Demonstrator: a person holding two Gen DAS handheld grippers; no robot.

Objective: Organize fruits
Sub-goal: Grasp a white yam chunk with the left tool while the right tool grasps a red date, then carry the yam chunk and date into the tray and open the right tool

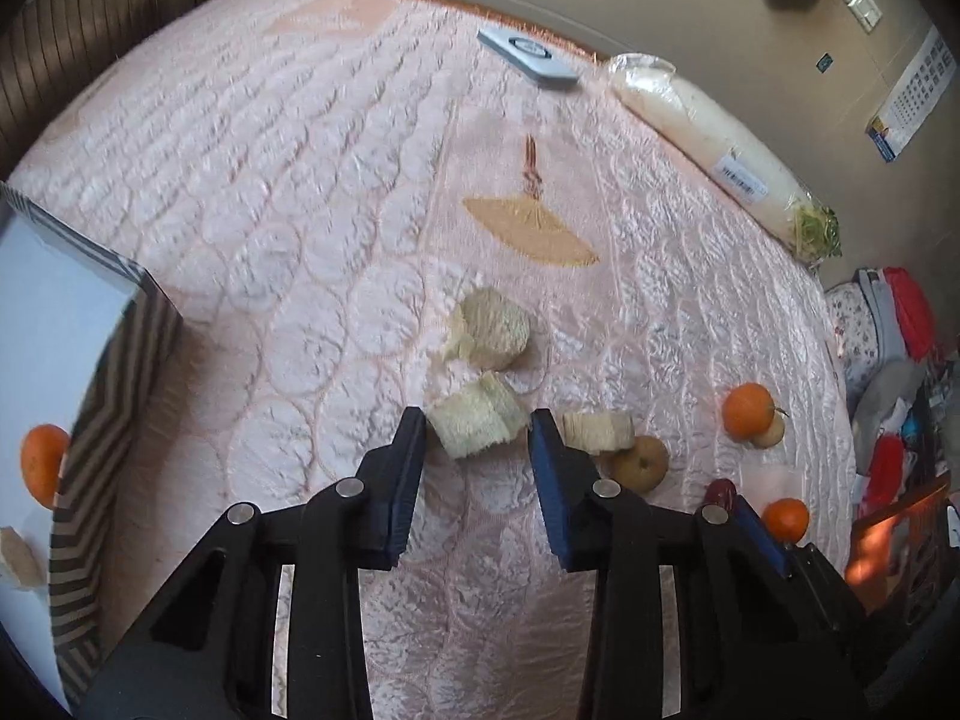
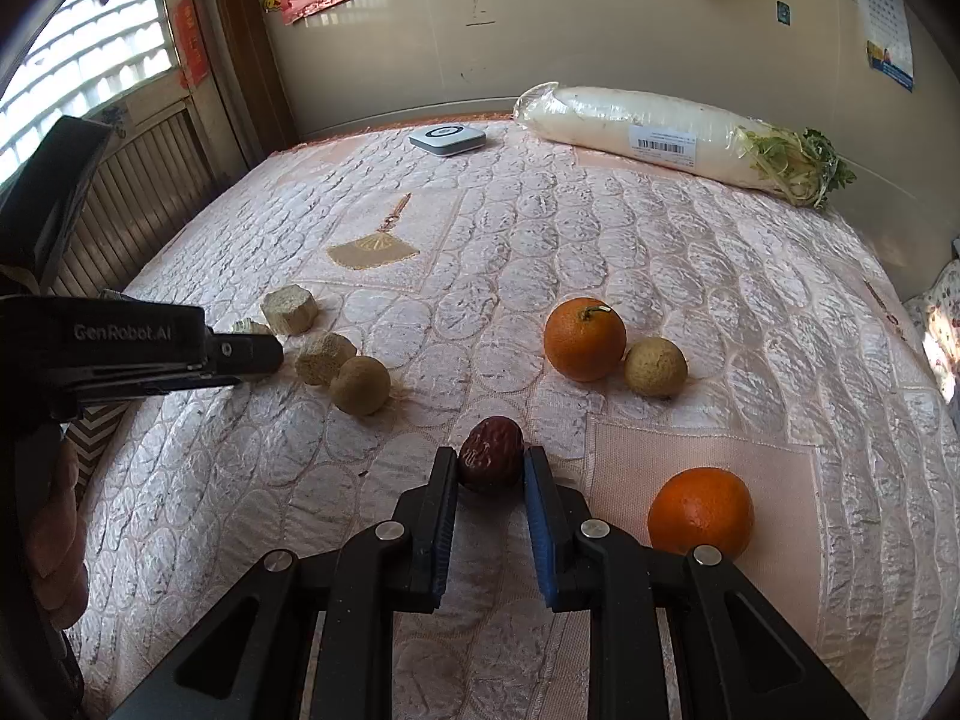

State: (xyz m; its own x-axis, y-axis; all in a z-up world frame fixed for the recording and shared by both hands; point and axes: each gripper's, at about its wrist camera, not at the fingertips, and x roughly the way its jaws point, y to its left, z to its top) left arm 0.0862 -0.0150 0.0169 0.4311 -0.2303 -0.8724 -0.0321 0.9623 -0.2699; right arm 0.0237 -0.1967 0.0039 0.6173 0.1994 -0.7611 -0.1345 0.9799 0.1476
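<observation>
Left edge of left wrist view: patterned tray (image 1: 90, 450) with an orange (image 1: 43, 465) and a pale chunk (image 1: 18, 558) on its white inside. Left gripper (image 1: 478, 432) is angled down over the pink quilted cloth (image 1: 270, 180). Its jaws straddle a pale fibrous chunk (image 1: 474, 423); the left pad touches it, a small gap shows at the right pad, so no firm grip. A second chunk (image 1: 492, 330) lies just beyond it, a third (image 1: 600, 431) just right of it, against a round tan fruit (image 1: 642, 462).

Right gripper (image 2: 492, 459) is clamped on a dark red date (image 2: 492, 453), both pads pressing its sides, low over the cloth. Beyond it: an orange (image 2: 585, 339) touching a tan ball fruit (image 2: 656, 367). Another orange (image 2: 701, 513) sits just right of the gripper. Far edge: a wrapped white radish (image 2: 648, 135) and a small white device (image 2: 447, 139).
</observation>
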